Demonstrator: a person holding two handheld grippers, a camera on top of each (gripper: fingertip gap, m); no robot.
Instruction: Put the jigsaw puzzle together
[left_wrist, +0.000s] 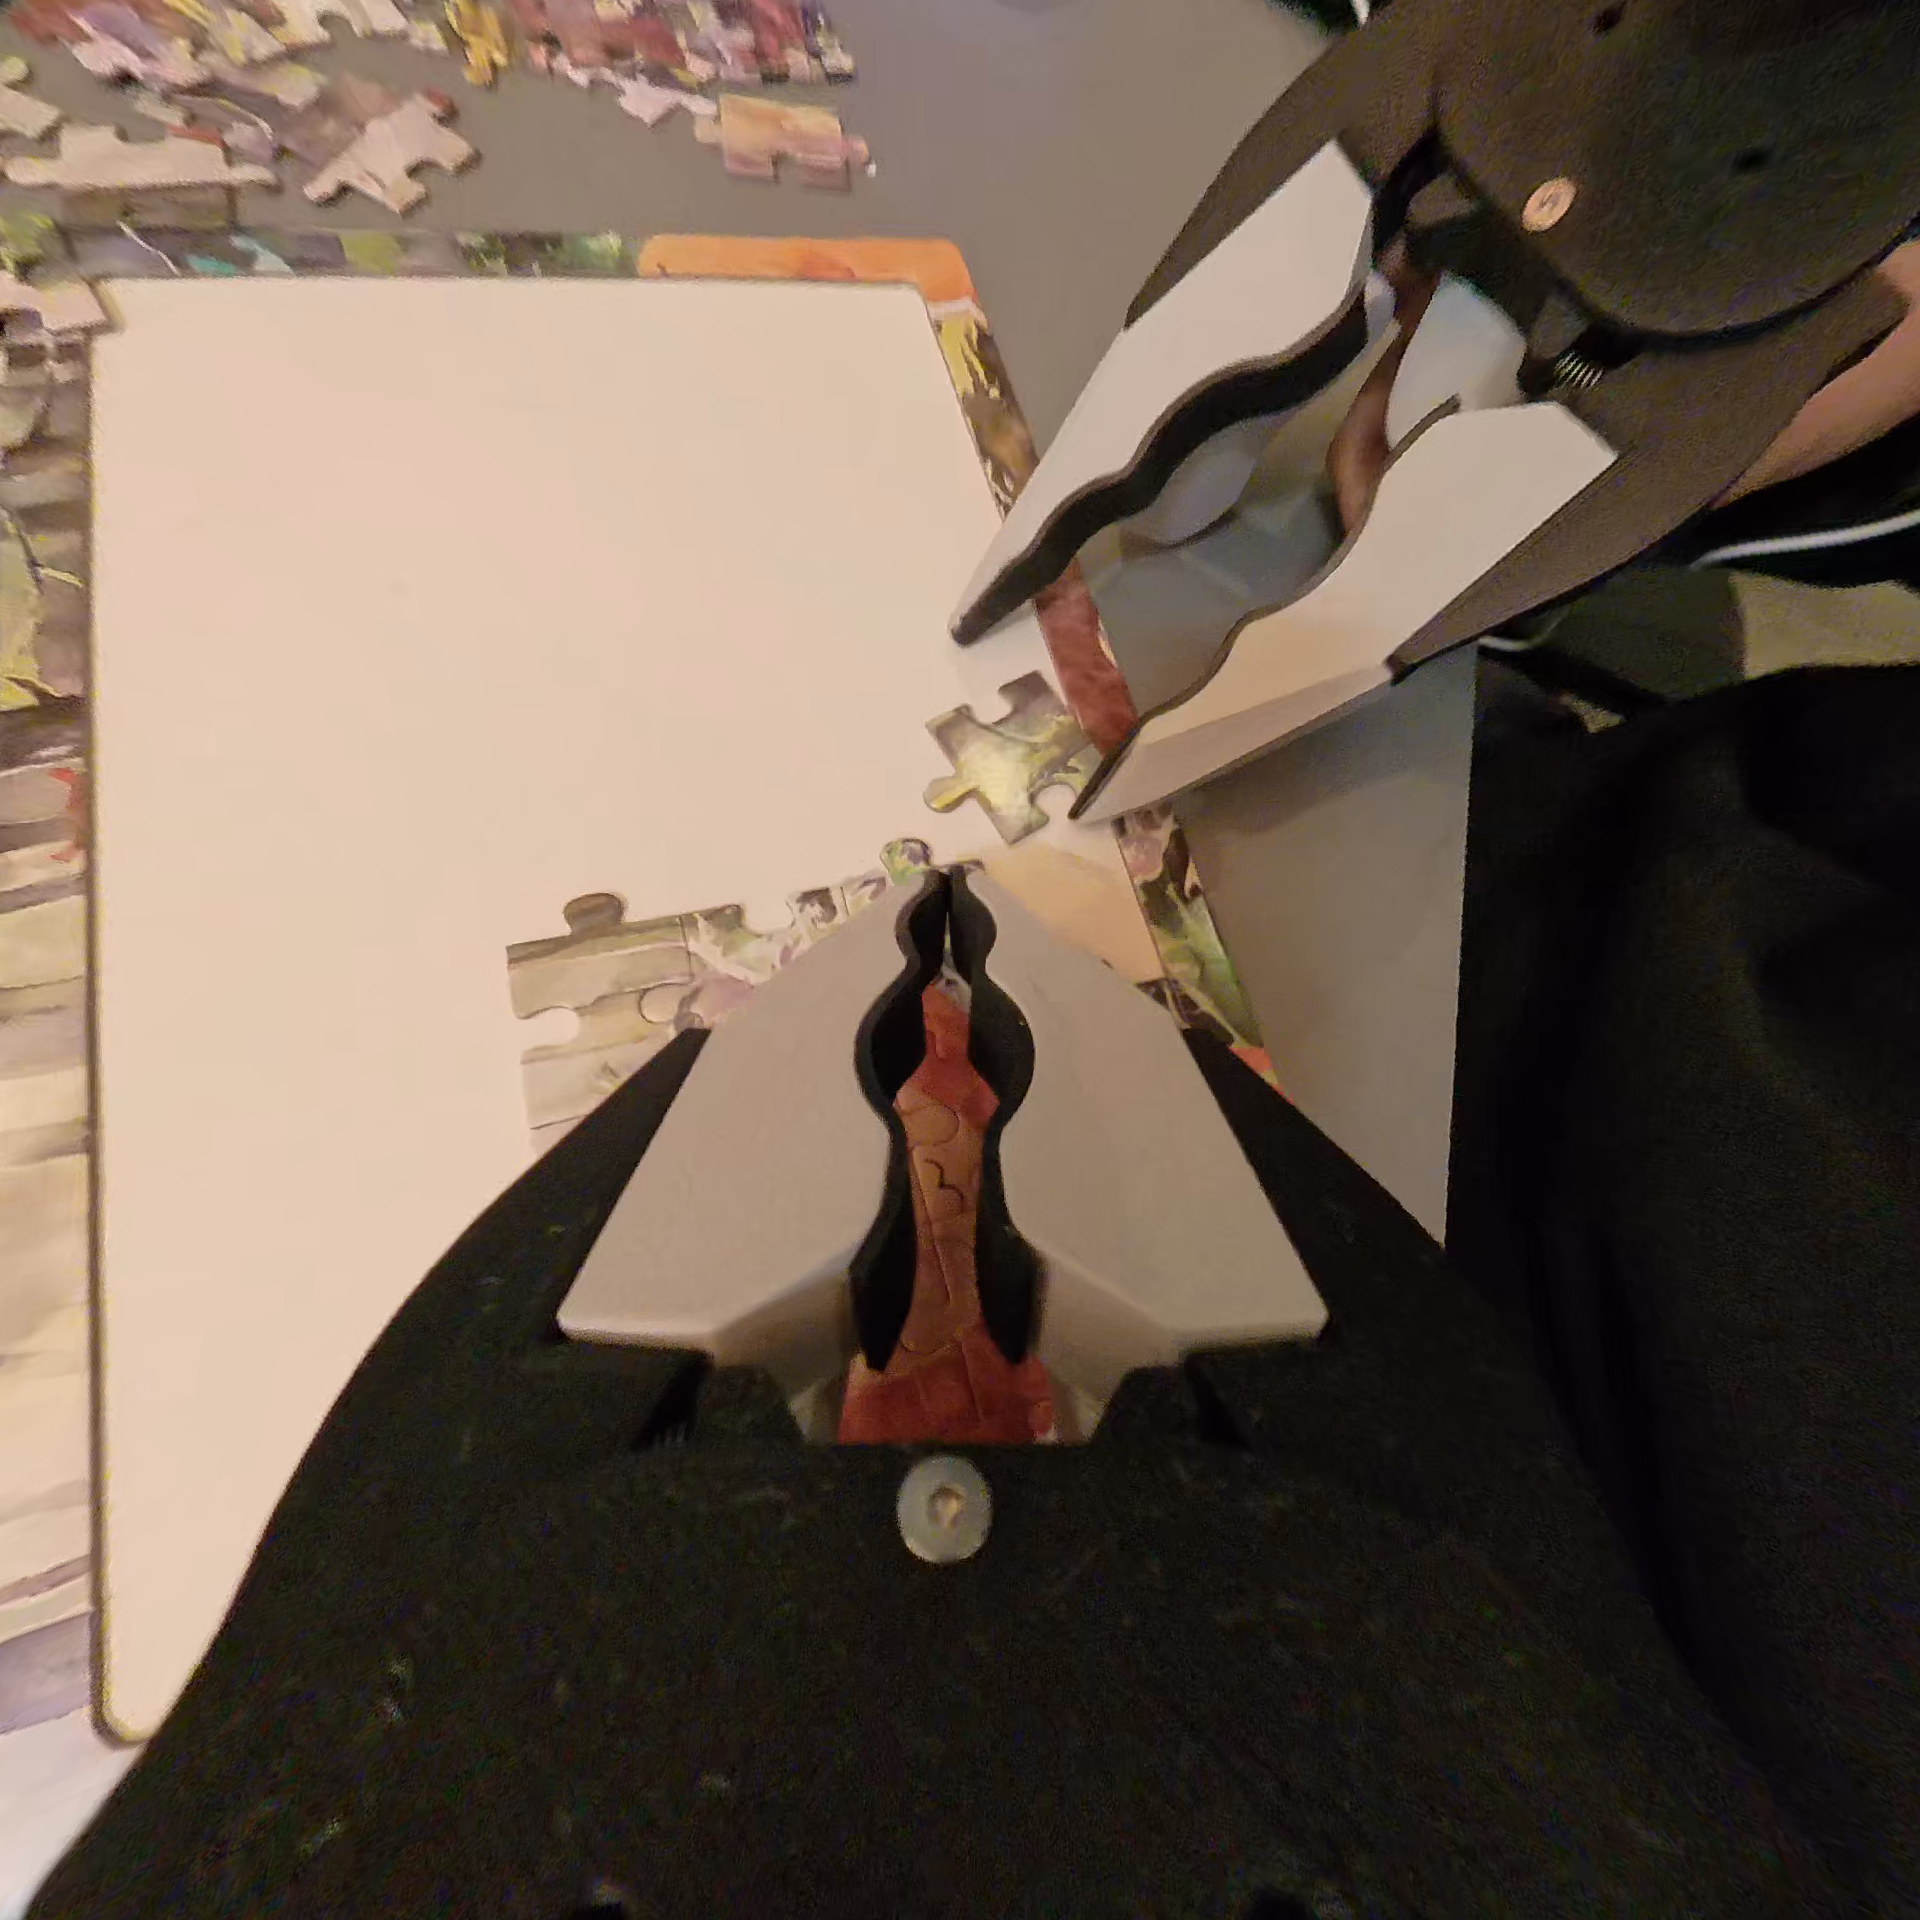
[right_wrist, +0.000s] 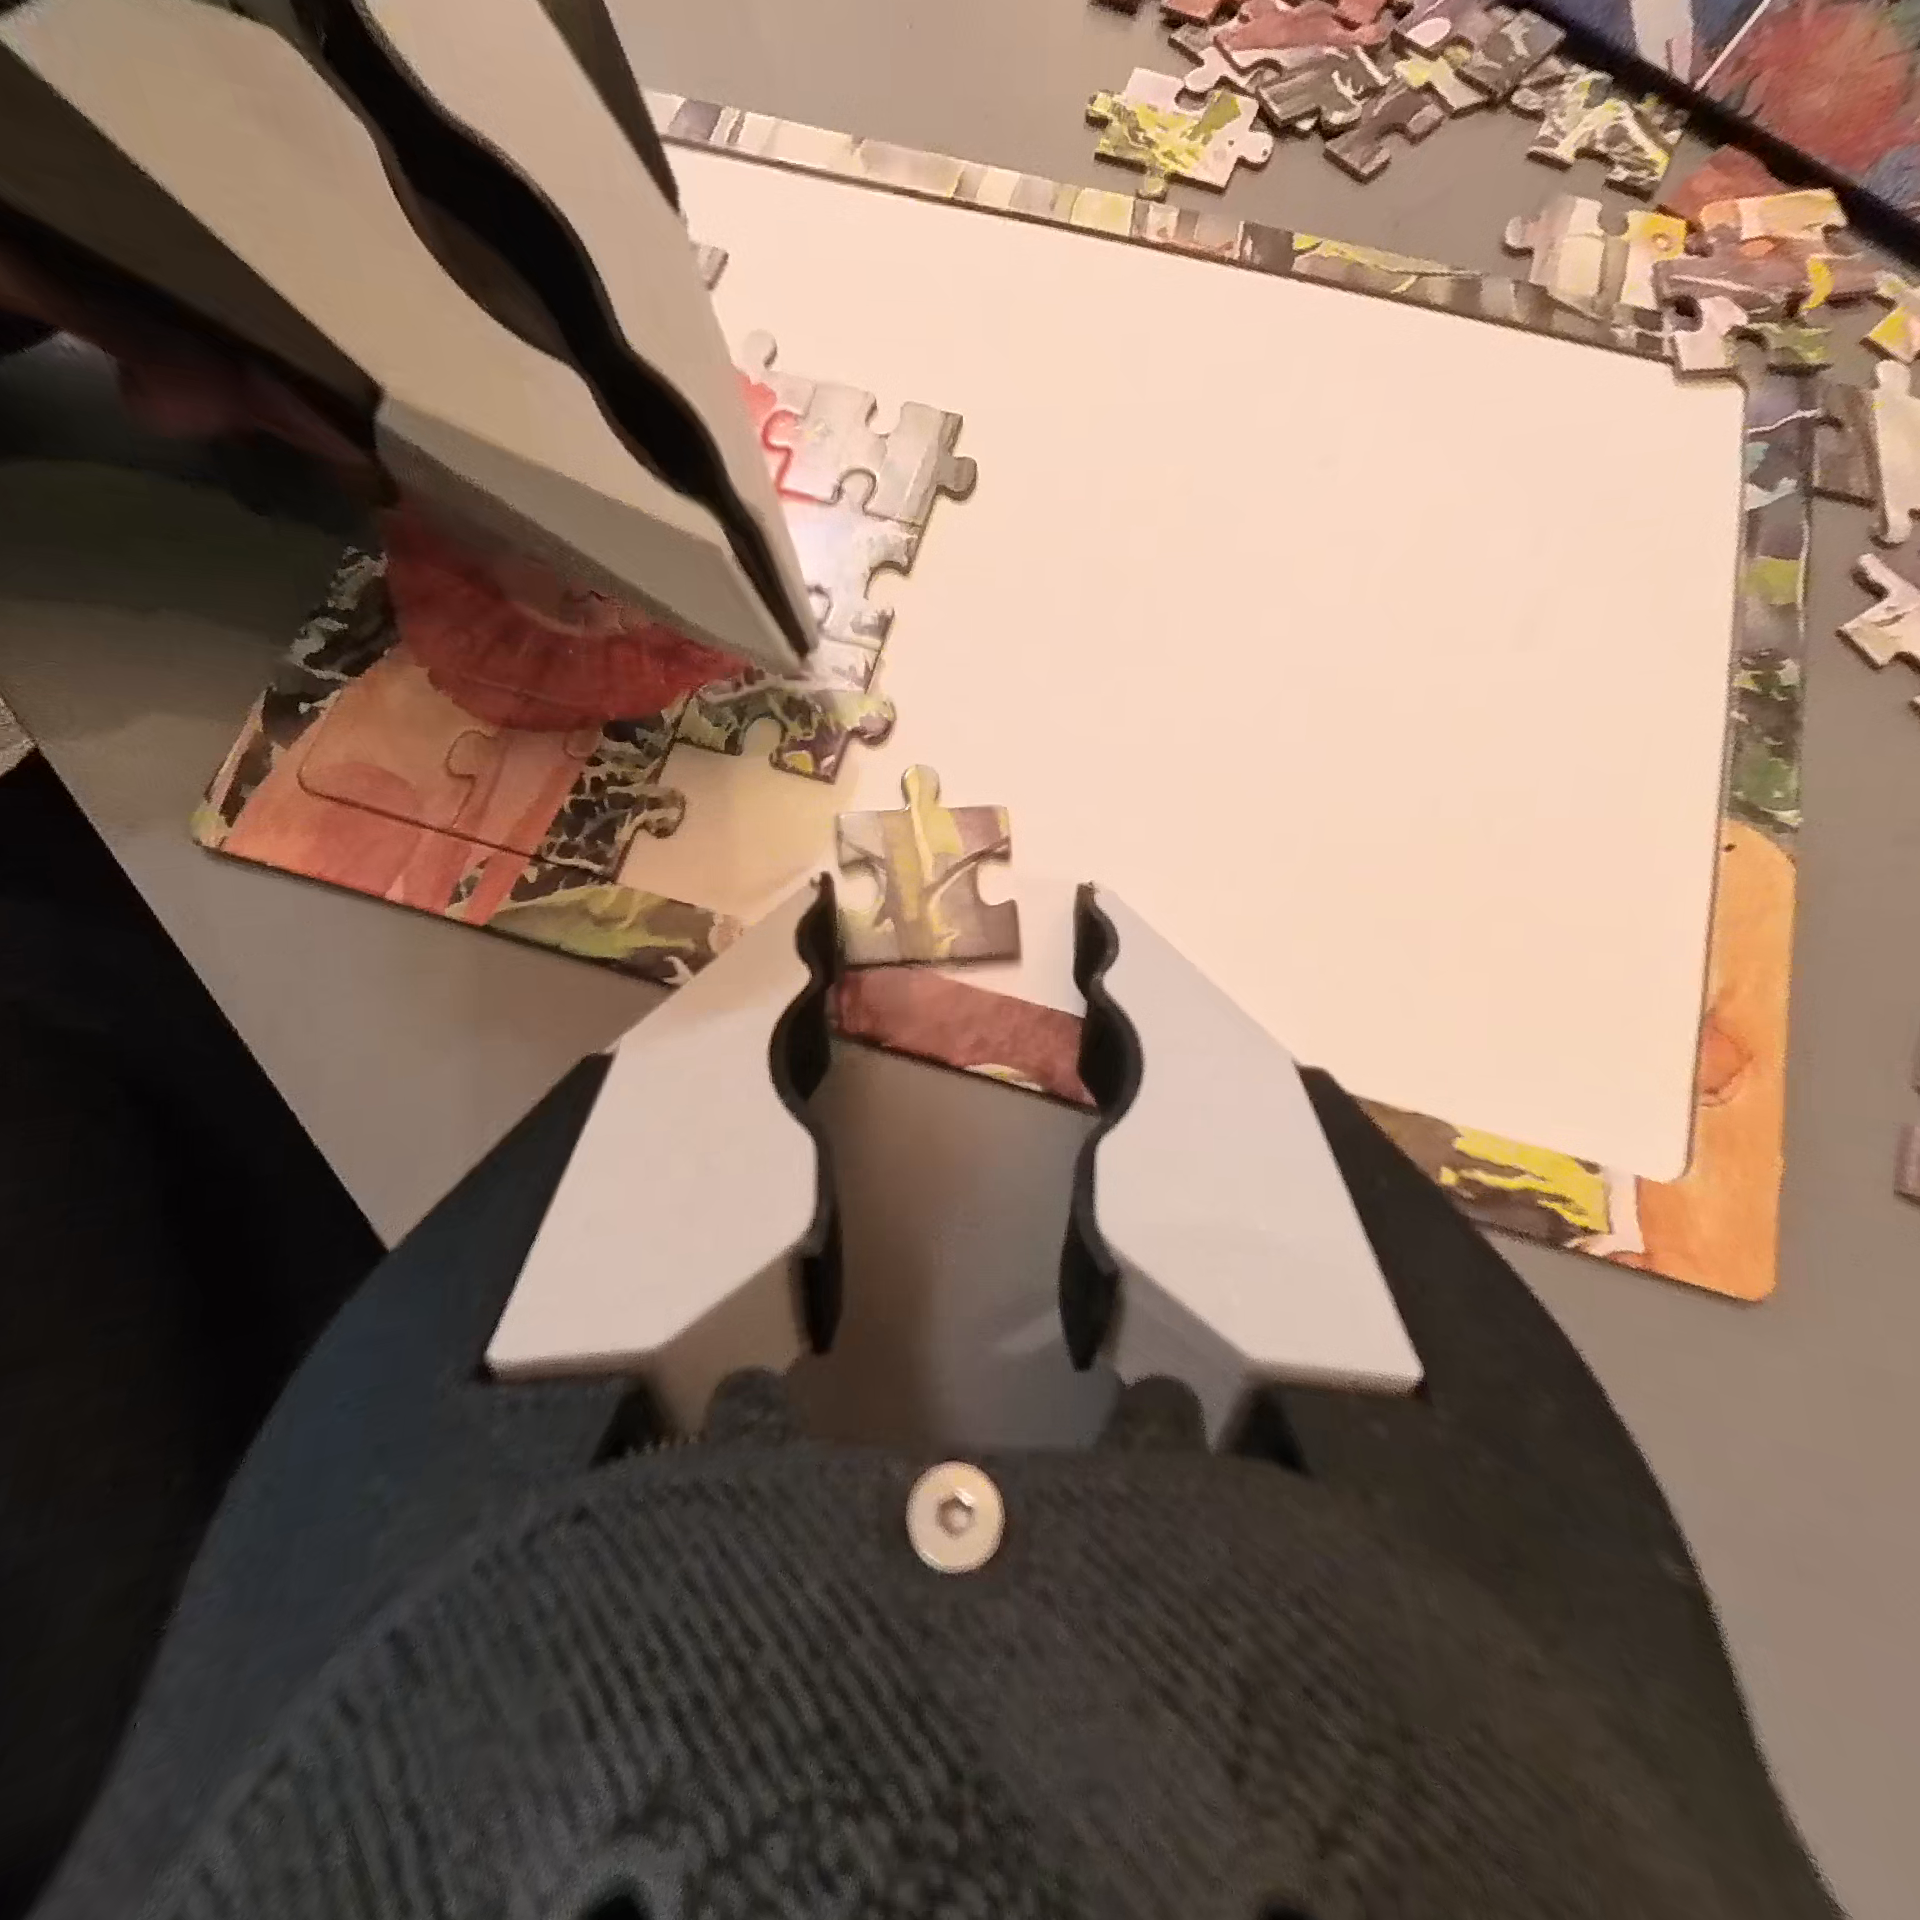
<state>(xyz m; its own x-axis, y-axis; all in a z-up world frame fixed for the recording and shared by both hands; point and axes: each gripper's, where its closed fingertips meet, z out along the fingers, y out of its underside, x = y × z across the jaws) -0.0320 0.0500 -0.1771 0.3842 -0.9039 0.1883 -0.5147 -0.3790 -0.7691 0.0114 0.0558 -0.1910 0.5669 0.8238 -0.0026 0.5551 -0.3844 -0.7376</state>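
A: Where do you stand with the jigsaw puzzle?

B: Your puzzle tray (right_wrist: 1351, 644) lies on the grey worktop (right_wrist: 1558, 1455), its white bed mostly bare. A joined cluster of pieces (right_wrist: 540, 790) fills 1 corner. Your left tongs (right_wrist: 800, 655) are pinched together with nothing between them, tips pressing down on that cluster at its edge.

A: And the right?

B: Your right tongs (right_wrist: 951, 899) stand partly open and empty, hovering just behind 1 loose piece (right_wrist: 925, 883), green and yellow, lying flat on the white bed just beside the cluster, apart from it.

A: So which step is this?

B: I judge you are fitting that loose piece while the left side pins the finished corner. The job is barely begun; the heap of unsorted pieces (right_wrist: 1455, 94) waits at the far side of the worktop.

A: What does the next move ask of you?

B: Probably nudge or pinch the piece, turn it so its tab meets a matching gap, then slide it in flat. Keep the left pressure steady, or the cluster may shift.
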